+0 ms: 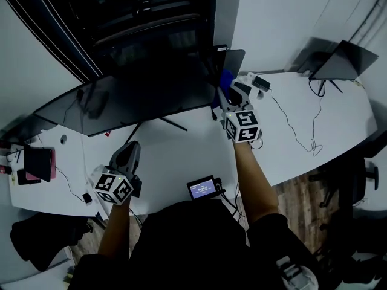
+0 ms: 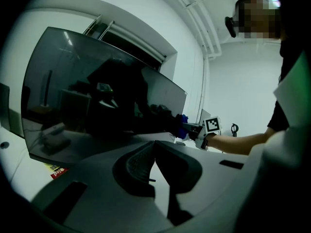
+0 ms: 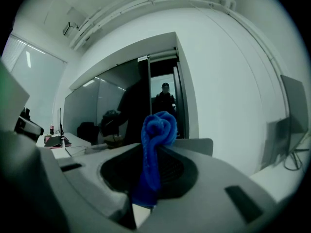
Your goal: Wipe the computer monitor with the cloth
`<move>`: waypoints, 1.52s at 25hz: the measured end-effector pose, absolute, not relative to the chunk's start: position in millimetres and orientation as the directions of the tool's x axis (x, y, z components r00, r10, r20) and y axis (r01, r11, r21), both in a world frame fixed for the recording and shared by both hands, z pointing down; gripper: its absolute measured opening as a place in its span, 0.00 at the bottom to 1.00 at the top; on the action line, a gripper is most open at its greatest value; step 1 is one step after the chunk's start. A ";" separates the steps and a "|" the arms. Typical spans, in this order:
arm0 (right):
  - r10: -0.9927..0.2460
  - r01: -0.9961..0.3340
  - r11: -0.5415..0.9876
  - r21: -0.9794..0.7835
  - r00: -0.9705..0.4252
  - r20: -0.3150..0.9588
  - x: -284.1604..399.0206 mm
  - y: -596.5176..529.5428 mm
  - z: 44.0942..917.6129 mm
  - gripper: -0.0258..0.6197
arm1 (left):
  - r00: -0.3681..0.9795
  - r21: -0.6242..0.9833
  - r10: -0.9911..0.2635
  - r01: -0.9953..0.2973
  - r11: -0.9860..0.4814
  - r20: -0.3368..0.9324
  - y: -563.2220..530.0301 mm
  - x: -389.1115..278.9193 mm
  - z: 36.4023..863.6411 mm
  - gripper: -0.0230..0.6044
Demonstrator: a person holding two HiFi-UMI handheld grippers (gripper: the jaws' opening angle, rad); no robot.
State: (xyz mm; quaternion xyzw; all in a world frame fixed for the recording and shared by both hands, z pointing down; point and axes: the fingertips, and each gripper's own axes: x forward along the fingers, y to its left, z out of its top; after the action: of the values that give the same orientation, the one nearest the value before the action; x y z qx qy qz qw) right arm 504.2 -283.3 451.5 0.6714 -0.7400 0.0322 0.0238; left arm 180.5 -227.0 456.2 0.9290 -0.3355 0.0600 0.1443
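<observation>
While the head view looks steeply down, the wide curved monitor (image 1: 139,95) spans the picture from nine o'clock to twelve o'clock above the white table (image 1: 181,156), and the right tongs (image 1: 225,90) hold the blue cloth (image 1: 225,77) at the screen's three o'clock end, touching it or just beside it; which one I cannot tell. The left tongs (image 1: 132,146) hang over the table at seven o'clock, below the monitor's lower edge and apart from it. From the left gripper view, the left tongs (image 2: 155,147) are clenched at the tips with nothing between them, the dark monitor (image 2: 97,96) fills the ten o'clock side, and the cloth (image 2: 182,125) shows at its far end toward three o'clock. From the right gripper view, the right tongs (image 3: 154,152) grasp the cloth (image 3: 156,135), which bunches up above the tips at twelve o'clock. My judgement is that the wiping is at an early point: the cloth is picked up and brought to one end, no cleaned patch can be made out, and nearly the whole screen toward nine o'clock is left to cover.
</observation>
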 end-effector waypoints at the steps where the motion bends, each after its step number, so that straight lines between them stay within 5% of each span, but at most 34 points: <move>1: -0.991 -0.995 0.099 -0.017 -0.100 0.087 503.6 -282.9 456.2 0.14 | 0.765 0.228 -0.609 -0.644 -0.731 0.210 -226.8 179.7 456.6 0.03; 19: -0.970 -0.989 0.107 -0.098 -0.126 0.210 502.0 -284.3 533.7 0.14 | 0.737 0.226 -0.628 -0.675 -0.702 0.250 -223.9 165.0 466.6 0.03; 28: -0.958 -0.941 0.048 -0.336 -0.138 0.251 502.8 -287.3 583.8 0.14 | 0.716 0.225 -0.641 -0.696 -0.682 0.275 -220.8 153.4 471.9 0.03; 38: -0.984 -0.541 -0.018 -0.841 -0.138 0.110 506.3 -291.4 604.6 0.14 | 0.713 0.244 -0.643 -0.701 -0.670 0.279 -217.0 151.4 476.0 0.03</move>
State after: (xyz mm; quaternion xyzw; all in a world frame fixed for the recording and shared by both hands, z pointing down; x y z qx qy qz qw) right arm 506.3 -291.4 604.6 0.5937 -0.6423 0.3958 -0.2799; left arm 151.4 -217.0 476.0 0.9099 -0.3693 0.0850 0.1686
